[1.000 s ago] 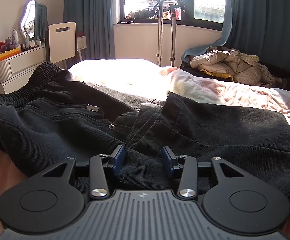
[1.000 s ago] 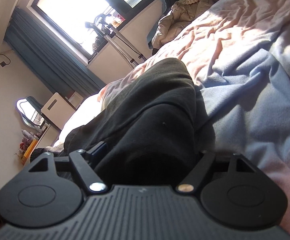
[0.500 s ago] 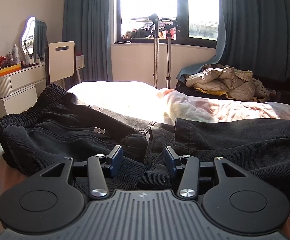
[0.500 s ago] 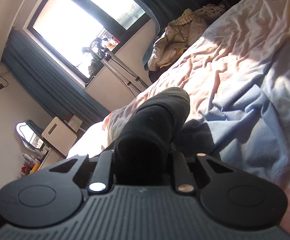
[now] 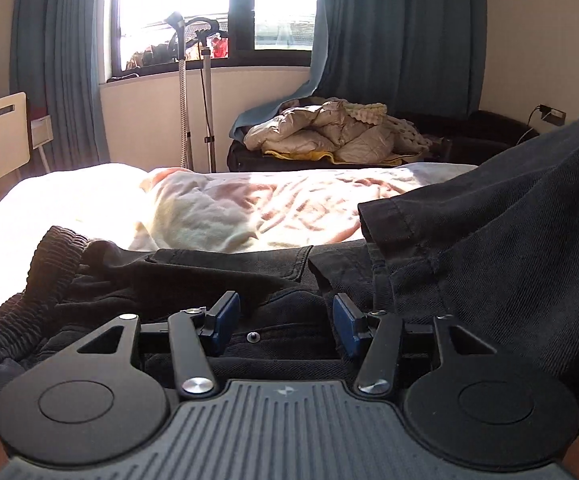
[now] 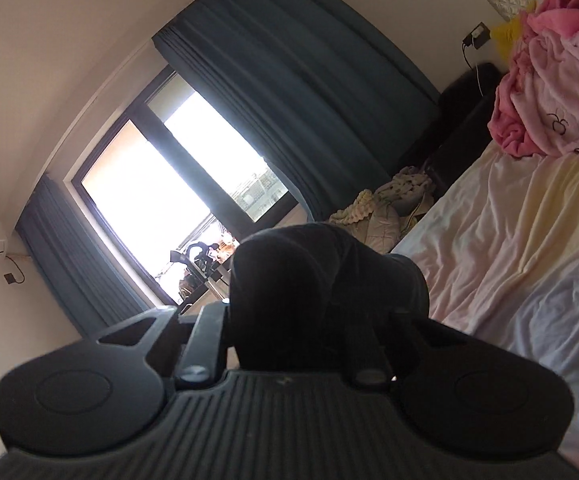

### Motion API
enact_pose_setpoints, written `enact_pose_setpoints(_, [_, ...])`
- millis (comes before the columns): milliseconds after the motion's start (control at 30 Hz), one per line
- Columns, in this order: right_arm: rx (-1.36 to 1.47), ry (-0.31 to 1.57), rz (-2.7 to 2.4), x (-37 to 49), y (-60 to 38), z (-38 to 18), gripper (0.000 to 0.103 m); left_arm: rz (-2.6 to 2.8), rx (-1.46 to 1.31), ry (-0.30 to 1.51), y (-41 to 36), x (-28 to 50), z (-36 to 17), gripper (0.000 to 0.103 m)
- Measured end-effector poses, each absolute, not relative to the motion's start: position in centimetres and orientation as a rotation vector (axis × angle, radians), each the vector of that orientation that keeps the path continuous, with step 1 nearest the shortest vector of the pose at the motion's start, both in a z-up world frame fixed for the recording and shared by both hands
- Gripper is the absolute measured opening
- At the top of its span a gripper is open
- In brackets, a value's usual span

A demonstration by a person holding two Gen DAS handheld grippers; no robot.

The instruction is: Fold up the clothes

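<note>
Black pants [image 5: 489, 264] bunched in the right hand-held gripper [image 6: 301, 320], clamped tight; left hand-held gripper [image 5: 285, 320] sits open over the waistband on the bed [image 5: 229, 200].

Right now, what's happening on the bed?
A person with a gripper in each hand is folding black trousers on the bed. The right gripper is clamped on a bunched trouser leg, raised off the bed. The left gripper sits open over the fabric near the elastic waistband, pads gripping nothing.

left gripper [image 5: 285, 322]: black ribbed body | round side discs | silver screws | blue-padded fingers [image 5: 225, 318] | right gripper [image 6: 303, 344]: same black build
</note>
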State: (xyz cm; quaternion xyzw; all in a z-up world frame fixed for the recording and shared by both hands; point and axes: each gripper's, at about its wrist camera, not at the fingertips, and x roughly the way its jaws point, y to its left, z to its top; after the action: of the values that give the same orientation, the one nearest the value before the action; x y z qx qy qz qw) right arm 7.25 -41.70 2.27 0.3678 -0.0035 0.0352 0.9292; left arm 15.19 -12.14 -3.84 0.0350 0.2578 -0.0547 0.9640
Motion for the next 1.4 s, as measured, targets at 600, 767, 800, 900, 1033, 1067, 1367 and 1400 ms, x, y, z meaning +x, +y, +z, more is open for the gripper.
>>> enact_pose_setpoints(600, [0.223,-0.083,0.126,8.9,-36.1,5.6,0.022,-0.185,-0.065,0.573,-2.7,13.5,-0.6,0.075])
enact_pose_setpoints(767, [0.018,-0.035,0.245,11.4,-25.7,5.3,0.023,-0.047,-0.182,0.438,7.5,10.2,3.7,0.077])
enact_pose_setpoints(800, [-0.023,-0.022,0.265,11.9,-23.3,4.7,0.024,-0.024,-0.2,0.413,8.9,9.5,4.2,0.078])
enact_pose_setpoints(900, [-0.127,0.028,0.317,12.8,-16.4,1.5,0.027,-0.025,-0.269,0.387,12.1,8.2,4.7,0.083])
enact_pose_setpoints(1033, [-0.254,0.18,0.397,14.0,-8.1,-5.0,0.027,-0.029,-0.403,0.363,14.6,7.0,4.0,0.085])
enact_pose_setpoints(1067, [-0.284,0.219,0.411,14.3,-6.7,-6.5,0.027,-0.028,-0.417,0.36,14.8,7.0,3.8,0.085])
enact_pose_setpoints(1367, [-0.363,0.294,0.551,12.6,-6.5,-5.6,0.048,-0.234,-0.546,0.321,13.6,6.6,3.1,0.09])
enact_pose_setpoints(1400, [-0.353,0.309,0.593,12.2,-7.4,-4.7,0.055,-0.247,-0.544,0.329,13.1,6.7,2.9,0.09])
